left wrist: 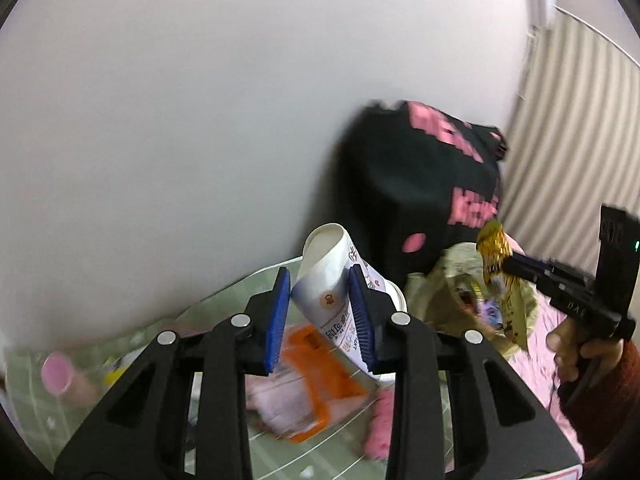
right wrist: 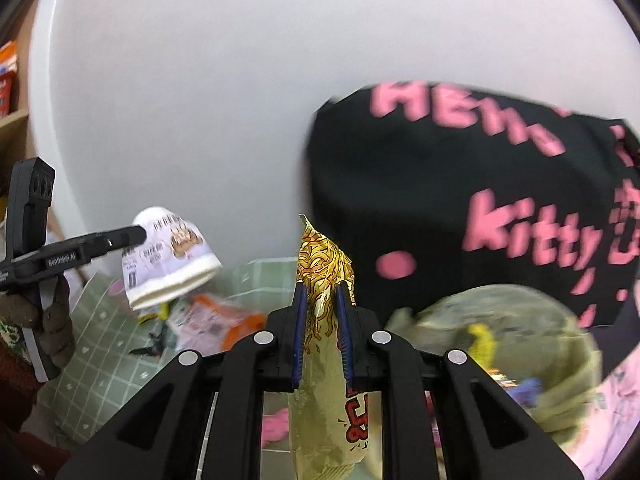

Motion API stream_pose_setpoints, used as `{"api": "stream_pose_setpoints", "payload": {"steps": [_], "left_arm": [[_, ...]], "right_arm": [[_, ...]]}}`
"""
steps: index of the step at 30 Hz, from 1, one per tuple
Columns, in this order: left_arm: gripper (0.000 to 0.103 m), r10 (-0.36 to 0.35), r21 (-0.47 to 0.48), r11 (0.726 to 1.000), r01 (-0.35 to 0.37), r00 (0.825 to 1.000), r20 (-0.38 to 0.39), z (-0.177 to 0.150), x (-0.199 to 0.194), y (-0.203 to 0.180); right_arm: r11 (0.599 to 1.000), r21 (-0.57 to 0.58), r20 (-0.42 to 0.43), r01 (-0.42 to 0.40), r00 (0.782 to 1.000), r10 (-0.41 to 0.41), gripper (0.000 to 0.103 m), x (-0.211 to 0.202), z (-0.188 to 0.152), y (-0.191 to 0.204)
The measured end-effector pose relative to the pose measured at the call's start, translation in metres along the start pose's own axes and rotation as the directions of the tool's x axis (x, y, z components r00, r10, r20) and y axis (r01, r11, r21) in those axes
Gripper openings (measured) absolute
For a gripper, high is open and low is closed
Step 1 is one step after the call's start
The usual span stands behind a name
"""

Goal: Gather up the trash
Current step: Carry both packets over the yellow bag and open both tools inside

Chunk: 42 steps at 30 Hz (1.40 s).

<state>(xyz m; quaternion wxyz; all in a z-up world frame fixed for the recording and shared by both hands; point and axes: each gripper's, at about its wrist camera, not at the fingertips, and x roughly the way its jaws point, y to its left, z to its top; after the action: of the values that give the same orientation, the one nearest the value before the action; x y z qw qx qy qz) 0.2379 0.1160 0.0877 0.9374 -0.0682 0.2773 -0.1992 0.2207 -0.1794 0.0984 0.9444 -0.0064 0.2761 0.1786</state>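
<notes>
Your left tool [left wrist: 324, 316] is clamped on a white paper cup [left wrist: 332, 276], its blue pads pressing in the cup's sides near the centre of the left wrist view; the cup lies tilted, open mouth toward the upper left, lifted clear of the desk [left wrist: 256, 280]. In the right wrist view the same cup [right wrist: 172, 260] sits at mid left, mouth down and to the right.

Your right tool [right wrist: 322, 316] is closed tight on a gold snack wrapper [right wrist: 324, 264], which stands upright between the pads at lower centre, its crimped top above them and its length hanging below. In the left wrist view that wrapper [left wrist: 498, 276] hangs at the right, just over the bag.

The translucent trash bag [right wrist: 560, 320] sits open at lower right, with a yellow piece and something blue inside; the blur hides what they are. Behind it stands a black bag with pink lettering [right wrist: 460, 200].

On the green-checked desk below the cup lie an orange and white packet [left wrist: 316, 380] and a pink cup on its side [left wrist: 60, 372] at lower left.
</notes>
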Motion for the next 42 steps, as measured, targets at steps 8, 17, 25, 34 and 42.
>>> {"api": "stream_pose_setpoints", "payload": {"steps": [8, 17, 25, 34, 42], "left_arm": [[0.029, -0.147, 0.147, 0.978, 0.149, 0.989, -0.022, 0.021, 0.046, -0.085], [0.029, -0.275, 0.177, 0.939, 0.294, 0.954, -0.122, 0.028, 0.105, -0.148], [0.029, -0.321, 0.172, 0.915, 0.364, 0.918, -0.234, 0.018, 0.158, -0.19], [0.029, -0.227, 0.244, 0.913, 0.328, 0.903, -0.366, -0.019, 0.207, -0.214], [0.028, -0.201, 0.296, 0.891, 0.344, 0.884, -0.423, -0.04, 0.221, -0.226]], "right_arm": [[0.987, 0.067, 0.035, 0.146, 0.988, -0.149, 0.015, -0.046, 0.003, -0.062], [0.964, 0.134, 0.006, 0.232, 0.972, -0.235, 0.015, -0.062, -0.003, -0.118], [0.963, 0.162, -0.063, 0.214, 0.976, -0.207, 0.015, -0.025, -0.007, -0.15], [0.973, 0.161, -0.24, 0.167, 0.963, -0.125, 0.015, 0.041, -0.032, -0.18], [0.97, 0.179, -0.314, 0.164, 0.944, -0.102, 0.015, 0.05, -0.054, -0.19]]}}
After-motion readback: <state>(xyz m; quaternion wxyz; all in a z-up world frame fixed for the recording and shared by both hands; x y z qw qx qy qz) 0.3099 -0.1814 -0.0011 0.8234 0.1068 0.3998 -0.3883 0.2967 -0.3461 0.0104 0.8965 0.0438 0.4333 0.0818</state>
